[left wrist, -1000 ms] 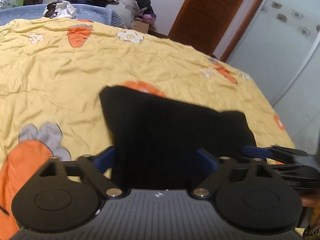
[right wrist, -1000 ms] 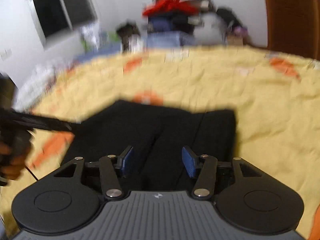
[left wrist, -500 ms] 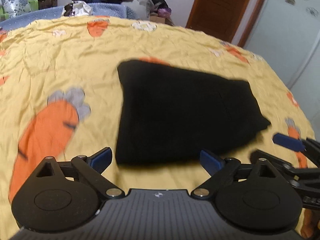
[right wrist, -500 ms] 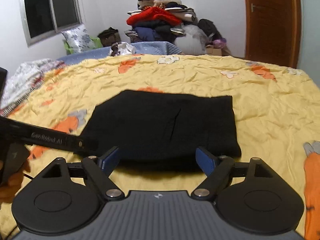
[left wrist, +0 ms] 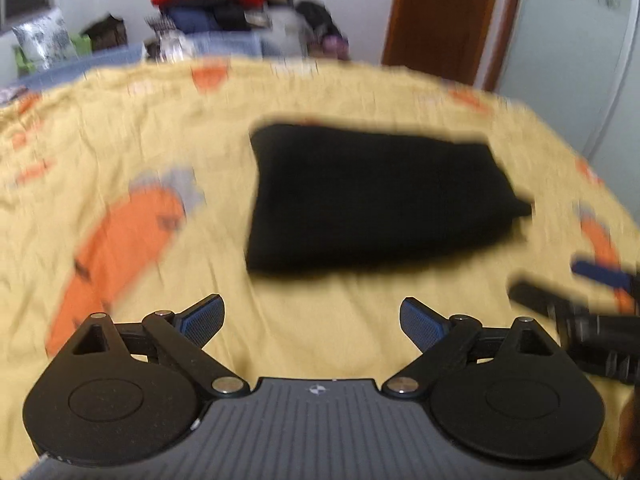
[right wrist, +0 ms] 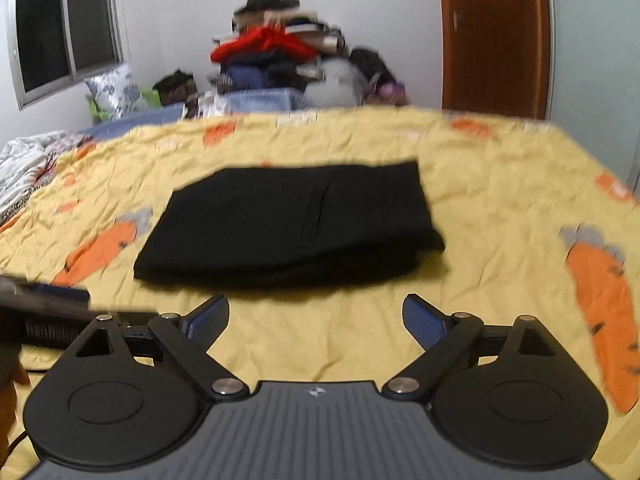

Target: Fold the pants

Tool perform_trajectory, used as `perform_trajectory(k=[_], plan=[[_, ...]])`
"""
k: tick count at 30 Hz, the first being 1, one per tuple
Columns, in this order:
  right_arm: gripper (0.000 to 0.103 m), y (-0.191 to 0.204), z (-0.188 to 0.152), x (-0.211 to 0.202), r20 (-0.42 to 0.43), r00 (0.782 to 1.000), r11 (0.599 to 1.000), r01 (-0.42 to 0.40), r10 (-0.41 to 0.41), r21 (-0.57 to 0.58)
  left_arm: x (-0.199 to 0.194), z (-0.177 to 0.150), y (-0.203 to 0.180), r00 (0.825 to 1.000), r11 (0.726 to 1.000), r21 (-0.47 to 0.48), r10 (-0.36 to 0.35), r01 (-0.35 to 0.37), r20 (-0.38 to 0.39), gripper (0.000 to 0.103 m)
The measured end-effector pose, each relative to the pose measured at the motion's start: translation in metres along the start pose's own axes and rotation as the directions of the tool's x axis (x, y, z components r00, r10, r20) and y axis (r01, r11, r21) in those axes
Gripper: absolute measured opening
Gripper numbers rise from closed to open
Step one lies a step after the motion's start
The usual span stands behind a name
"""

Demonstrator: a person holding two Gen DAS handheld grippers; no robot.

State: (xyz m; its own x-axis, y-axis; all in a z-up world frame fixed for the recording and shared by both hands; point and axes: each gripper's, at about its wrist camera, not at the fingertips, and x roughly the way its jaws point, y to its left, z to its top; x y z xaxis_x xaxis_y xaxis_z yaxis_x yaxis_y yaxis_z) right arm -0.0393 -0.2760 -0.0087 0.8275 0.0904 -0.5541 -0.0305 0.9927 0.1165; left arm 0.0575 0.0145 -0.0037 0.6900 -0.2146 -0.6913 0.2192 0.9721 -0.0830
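Yellow carrot-print bed (right wrist: 500, 200) carries soft, limp folded pants (right wrist: 288, 224) at twelve o'clock; my right hand-held gripper (right wrist: 316, 320) is opening, left hand-held gripper (left wrist: 312, 320) apart, both empty; I'd pinch the near edge.

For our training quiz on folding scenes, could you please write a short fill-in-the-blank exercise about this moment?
1. The folded black fabric pants lie on a ____ carrot-print bedsheet.
2. Between the fingers of the left gripper there is ____ but sheet.
3. The right gripper, its jaws opening, is ____ of the pants.
4. Behind the bed, a red garment tops a clothes ____.

Missing words: yellow; nothing; clear; pile
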Motion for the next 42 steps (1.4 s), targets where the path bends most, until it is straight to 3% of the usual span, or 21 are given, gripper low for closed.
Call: perform_trajectory(k=[1,3,5,7,8,10,12,16,19,23,31,42], plan=[[0.094,-0.002,0.003,0.0,0.004,1.0,1.0,0.003,-0.003,0.0,0.0,0.014,0.007,0.999,0.999,-0.042,-0.012,0.013,0.033,0.097],[0.094,-0.006,0.007,0.004,-0.006,1.0,1.0,-0.003,0.003,0.006,0.007,0.045,0.023,0.989,0.983,-0.132,-0.116,0.128,0.097,0.099],[0.094,-0.009,0.006,0.007,-0.011,1.0,1.0,-0.016,0.017,0.024,0.029,0.076,0.029,0.969,0.954,-0.168,-0.238,0.247,0.072,0.103],[0.094,-0.011,0.003,0.012,-0.028,0.999,0.999,-0.031,0.032,0.04,0.066,0.098,0.024,0.957,0.946,-0.15,-0.289,0.286,0.004,0.103],[0.094,-0.011,0.002,0.015,-0.041,0.999,0.999,-0.032,0.033,0.041,0.086,0.104,0.022,0.97,0.961,-0.147,-0.241,0.233,-0.04,0.101],[0.094,-0.011,-0.002,0.02,-0.064,0.998,0.999,-0.026,0.028,0.027,0.127,0.108,0.026,0.99,0.985,-0.167,-0.07,0.048,-0.125,0.1],[0.094,-0.011,-0.005,0.021,-0.076,0.997,1.0,-0.021,0.022,0.018,0.166,0.106,0.042,0.979,0.983,-0.174,0.031,-0.067,-0.204,0.103],[0.094,-0.013,-0.006,0.018,-0.062,0.998,1.0,-0.007,0.008,0.022,0.144,0.1,0.039,0.985,0.983,-0.105,0.143,-0.153,-0.097,0.099],[0.094,-0.008,-0.007,0.02,-0.045,0.999,1.0,-0.001,0.001,0.018,0.108,0.086,0.014,0.987,0.987,0.004,0.158,-0.158,-0.008,0.102],[0.094,-0.001,-0.008,0.025,-0.046,0.999,0.999,0.029,-0.028,0.021,0.073,0.058,0.004,0.992,0.992,-0.004,0.129,-0.129,0.014,0.103],[0.095,-0.005,-0.017,0.022,-0.059,0.996,0.995,0.073,-0.07,0.061,0.033,0.008,-0.017,0.993,0.992,-0.057,0.107,-0.11,-0.046,0.102],[0.095,-0.002,-0.027,0.018,-0.054,0.995,0.996,0.084,-0.082,0.043,0.02,-0.023,-0.028,0.989,0.99,-0.033,0.137,-0.139,-0.057,0.102]])
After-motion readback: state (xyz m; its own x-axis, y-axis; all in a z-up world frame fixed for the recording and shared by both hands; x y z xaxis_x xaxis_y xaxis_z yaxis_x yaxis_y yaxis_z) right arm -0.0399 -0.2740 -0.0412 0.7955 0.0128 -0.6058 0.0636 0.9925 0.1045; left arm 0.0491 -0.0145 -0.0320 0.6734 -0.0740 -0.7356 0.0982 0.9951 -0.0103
